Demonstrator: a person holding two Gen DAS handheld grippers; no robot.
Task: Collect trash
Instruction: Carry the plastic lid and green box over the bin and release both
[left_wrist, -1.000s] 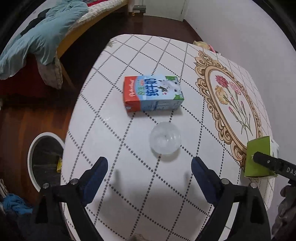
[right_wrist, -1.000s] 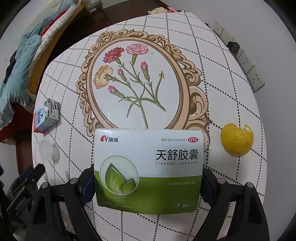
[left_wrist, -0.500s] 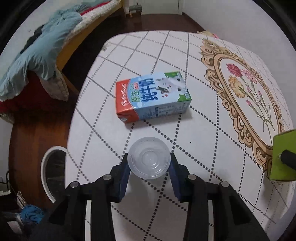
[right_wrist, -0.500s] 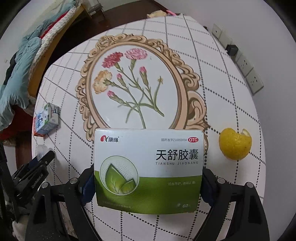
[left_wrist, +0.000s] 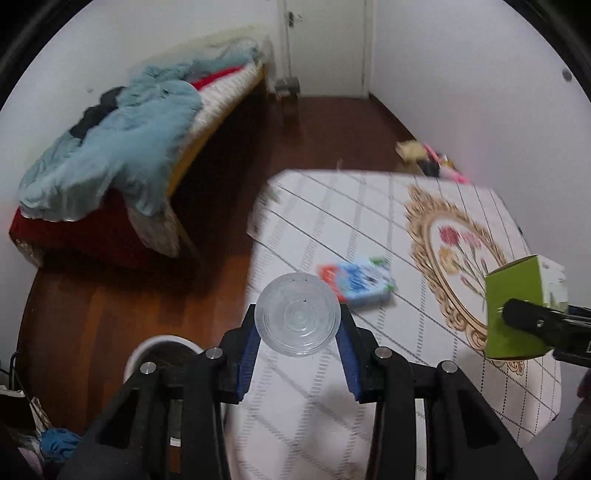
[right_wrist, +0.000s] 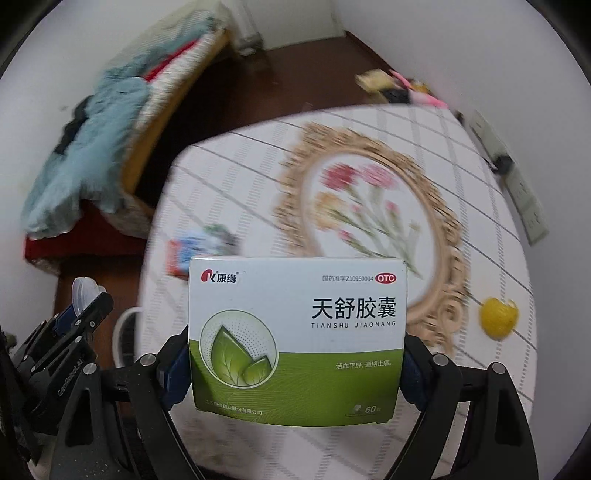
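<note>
The left claw (left_wrist: 297, 356) grips a clear plastic lid (left_wrist: 297, 314), and the right claw (right_wrist: 293, 363) holds a medicine box (right_wrist: 297, 343). Neither is binned yet. A milk carton (left_wrist: 356, 282) and a lemon peel (right_wrist: 498, 317) lie on the counter (left_wrist: 332, 406).

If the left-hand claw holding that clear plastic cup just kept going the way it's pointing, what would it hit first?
Probably the tablecloth's near left edge, short of the milk carton. The left gripper, shut on the clear cup, angles steeply down over that edge; depth is blurry, so it might slip past to the floor by the white bin.
</note>
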